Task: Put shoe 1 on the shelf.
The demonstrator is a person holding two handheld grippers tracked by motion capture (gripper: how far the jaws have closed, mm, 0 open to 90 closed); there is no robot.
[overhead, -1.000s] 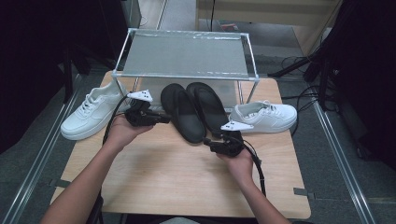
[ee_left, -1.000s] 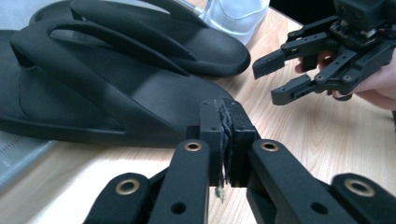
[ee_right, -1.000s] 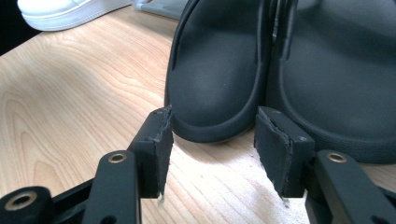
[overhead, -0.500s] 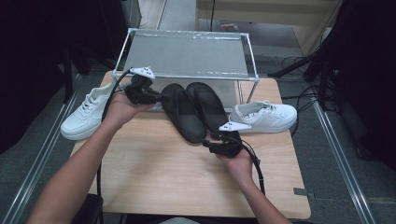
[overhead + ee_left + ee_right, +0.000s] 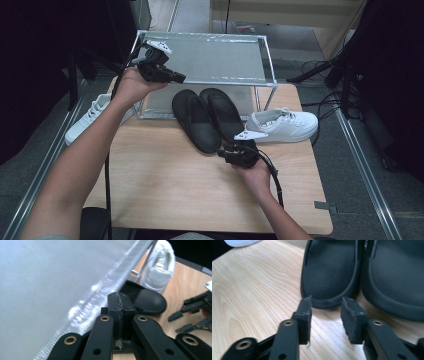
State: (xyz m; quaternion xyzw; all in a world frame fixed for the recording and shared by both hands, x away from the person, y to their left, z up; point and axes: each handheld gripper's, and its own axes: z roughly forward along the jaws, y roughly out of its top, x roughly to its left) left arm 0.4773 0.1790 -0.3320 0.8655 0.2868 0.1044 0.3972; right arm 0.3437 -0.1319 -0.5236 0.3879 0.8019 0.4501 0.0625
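Wooden table [image 5: 165, 190], two black slippers [image 5: 207, 117], white sneaker [image 5: 282, 125], metal rack [image 5: 200, 55]

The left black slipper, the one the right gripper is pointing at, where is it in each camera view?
High view: left black slipper lies mid-table, beside its twin, heel toward the right gripper.
Left gripper view: a rounded black slipper end right of centre; which of the pair, I cannot tell.
Right gripper view: top centre, its end just beyond the open jaws.
Shared landmark: the wooden table.

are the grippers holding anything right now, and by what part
Nothing is held. The left gripper is shut on nothing; the right gripper, jaws just closing, stands open at the heel rim of a black slipper.
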